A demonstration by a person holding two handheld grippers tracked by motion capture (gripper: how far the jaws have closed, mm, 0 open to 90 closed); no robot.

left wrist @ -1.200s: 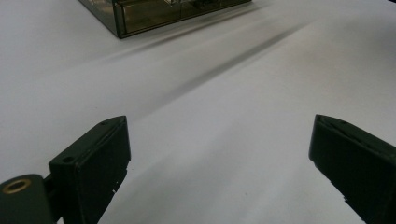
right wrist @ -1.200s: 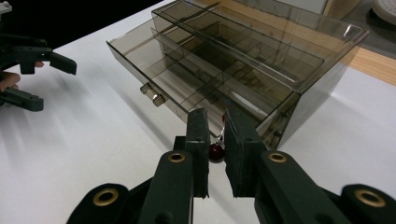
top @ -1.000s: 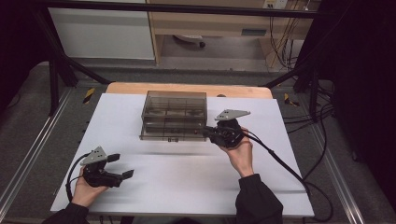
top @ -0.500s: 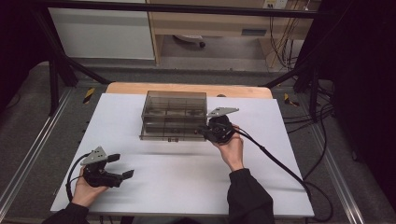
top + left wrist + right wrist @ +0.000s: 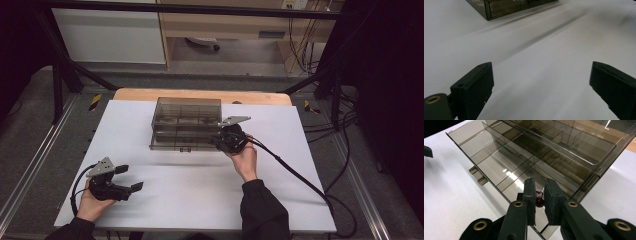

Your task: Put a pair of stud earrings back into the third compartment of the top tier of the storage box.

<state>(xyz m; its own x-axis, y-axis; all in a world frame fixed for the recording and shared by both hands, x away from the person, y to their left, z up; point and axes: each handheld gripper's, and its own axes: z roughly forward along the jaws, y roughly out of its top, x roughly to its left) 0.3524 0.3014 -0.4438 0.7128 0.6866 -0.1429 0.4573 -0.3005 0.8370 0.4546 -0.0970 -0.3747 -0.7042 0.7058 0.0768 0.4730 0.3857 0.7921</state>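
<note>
A smoky clear drawer box (image 5: pixel 186 119) stands at the back middle of the white table (image 5: pixel 200 200). In the right gripper view its lower drawer (image 5: pixel 499 162), split into several compartments, is slid out. My right gripper (image 5: pixel 217 143) sits at the box's front right corner, over the drawer's near end. Its jaws are almost together around a small red round object (image 5: pixel 539 201). My left gripper (image 5: pixel 129 178) rests near the table's front left with its jaws wide apart and nothing between them. The left gripper (image 5: pixel 541 67) view has the box's corner (image 5: pixel 499 7) far ahead.
The right gripper's black cable (image 5: pixel 295 172) trails across the table to its right edge. A wooden strip (image 5: pixel 200 95) borders the back of the table. Black frame posts (image 5: pixel 57 85) stand at both back corners.
My right gripper has shifted a little left and back, closer against the box's front right corner. The left gripper has stayed where it was.
</note>
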